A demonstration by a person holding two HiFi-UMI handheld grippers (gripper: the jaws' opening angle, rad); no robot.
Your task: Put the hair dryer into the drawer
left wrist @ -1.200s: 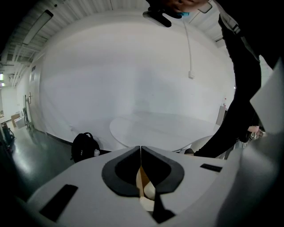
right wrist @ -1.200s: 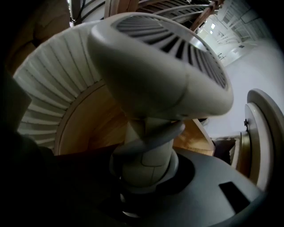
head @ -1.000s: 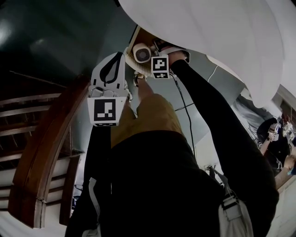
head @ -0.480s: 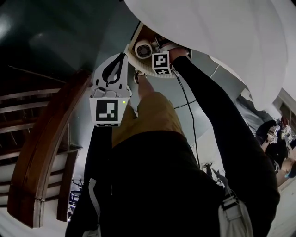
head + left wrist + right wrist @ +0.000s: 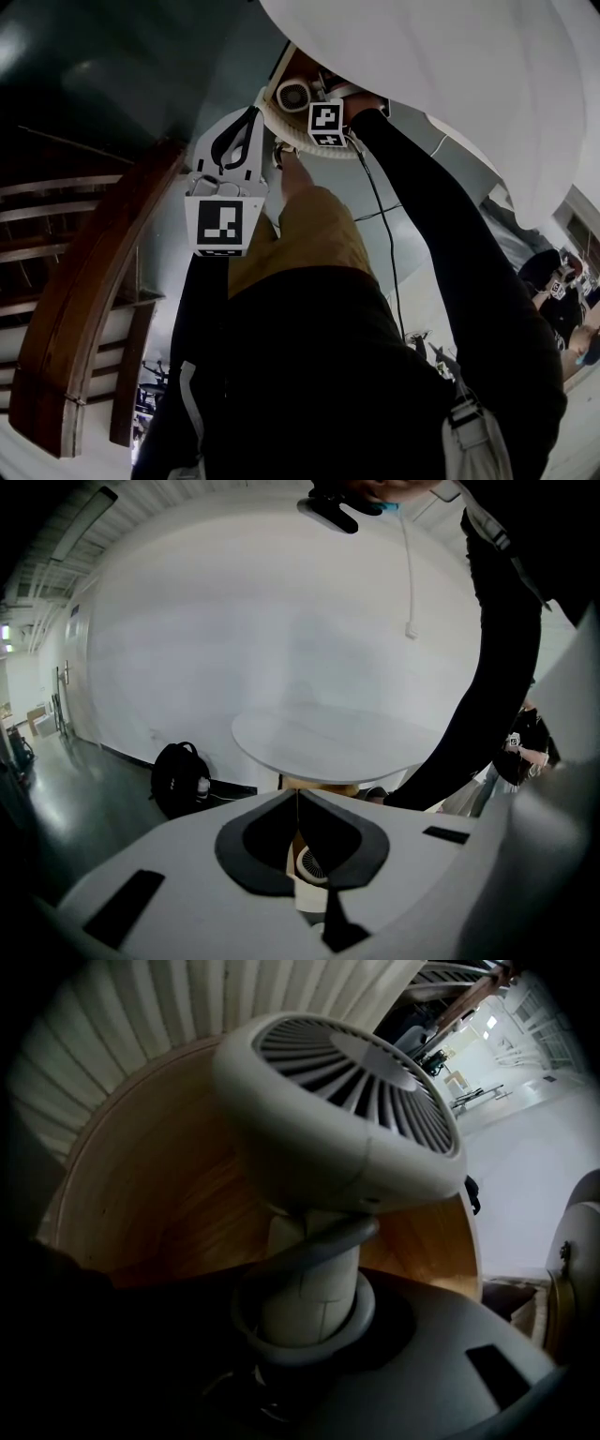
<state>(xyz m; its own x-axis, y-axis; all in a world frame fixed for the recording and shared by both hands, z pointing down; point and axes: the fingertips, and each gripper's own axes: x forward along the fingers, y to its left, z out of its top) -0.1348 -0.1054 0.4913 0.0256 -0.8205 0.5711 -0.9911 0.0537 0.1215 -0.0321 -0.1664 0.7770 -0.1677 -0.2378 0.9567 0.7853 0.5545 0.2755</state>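
Observation:
The white hair dryer [image 5: 292, 95] hangs head-down inside the round wooden drawer [image 5: 302, 64] under the white table top. In the right gripper view its grilled head [image 5: 337, 1119] sits against the drawer's wooden inside [image 5: 159, 1194]. My right gripper [image 5: 311, 103] [image 5: 305, 1312] rings the dryer's handle; its jaws are opening, and the handle is still between them. My left gripper [image 5: 251, 117] [image 5: 297, 799] is shut on nothing, just left of the drawer, and the dryer [image 5: 314, 862] shows beyond its tips.
The white round table top [image 5: 422, 84] [image 5: 328, 742] overhangs the drawer. The dryer's black cable [image 5: 380, 216] trails down along my right sleeve. A wooden railing [image 5: 84, 281] runs at the left. A black backpack [image 5: 178, 780] lies on the floor by the wall.
My right gripper has carried the hair dryer a little deeper into the drawer. The left gripper has hardly moved.

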